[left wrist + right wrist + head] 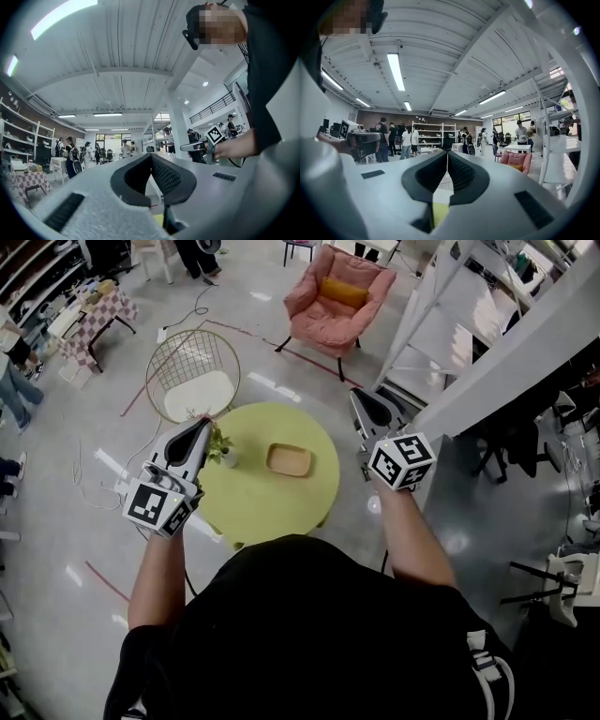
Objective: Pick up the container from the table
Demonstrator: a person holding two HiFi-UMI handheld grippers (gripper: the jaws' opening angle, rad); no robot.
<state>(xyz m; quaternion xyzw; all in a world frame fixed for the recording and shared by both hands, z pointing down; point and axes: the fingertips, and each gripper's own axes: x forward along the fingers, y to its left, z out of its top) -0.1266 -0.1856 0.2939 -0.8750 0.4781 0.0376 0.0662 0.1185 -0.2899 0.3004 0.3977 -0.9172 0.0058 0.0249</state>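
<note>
Left gripper (201, 424) and right gripper (360, 397) hover, fingers (169, 177) clenched tight, both empty. Between them the container (289, 460) sits on the round green table (281, 512). Beyond, a wire chair (192, 376) and a pink armchair (333, 301).

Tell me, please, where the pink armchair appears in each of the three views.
Head view: the pink armchair stands at the top, right of centre, beyond the round green table.
Left gripper view: it is not in the picture.
Right gripper view: the armchair is at the right, near mid-height.
Shared landmark: the green table, a yellow-green sliver low under the jaws in the left gripper view and the right gripper view.
</note>
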